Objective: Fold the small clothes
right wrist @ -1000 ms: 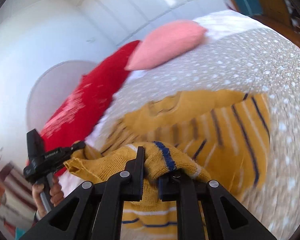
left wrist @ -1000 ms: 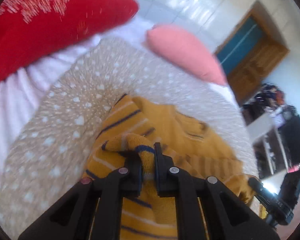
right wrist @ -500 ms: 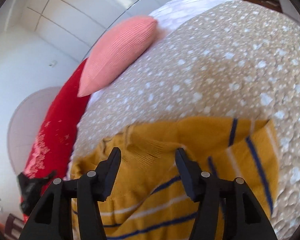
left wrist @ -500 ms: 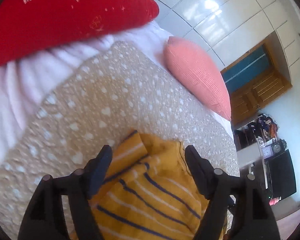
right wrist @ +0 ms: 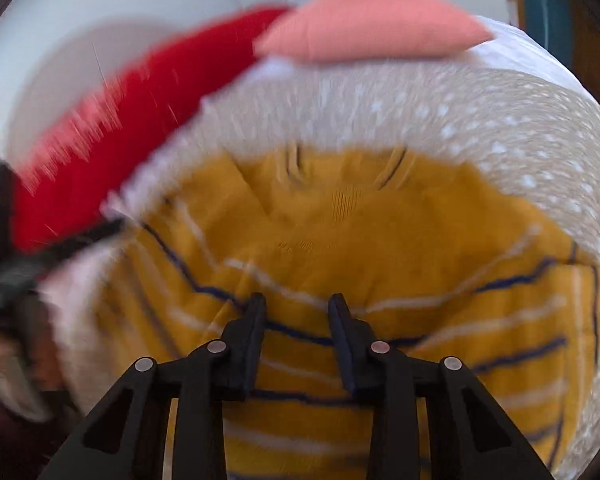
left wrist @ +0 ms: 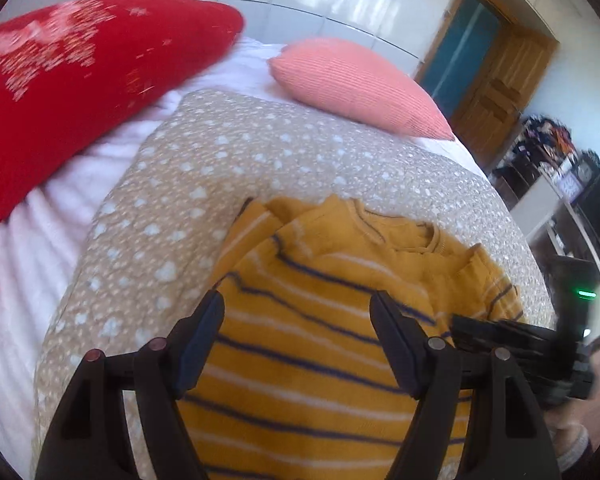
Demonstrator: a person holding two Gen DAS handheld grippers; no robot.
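Both tools hang empty over the sweater lying on the blanket just ahead of them, the left gripper spread wide, the right gripper narrower, its collar farthest away.

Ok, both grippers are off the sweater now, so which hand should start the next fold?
Probably left. The left gripper is wide open over the yellow striped sweater, beside its edge on the spotted blanket. The right gripper is open more narrowly over mid-sweater, and its view is blurred.
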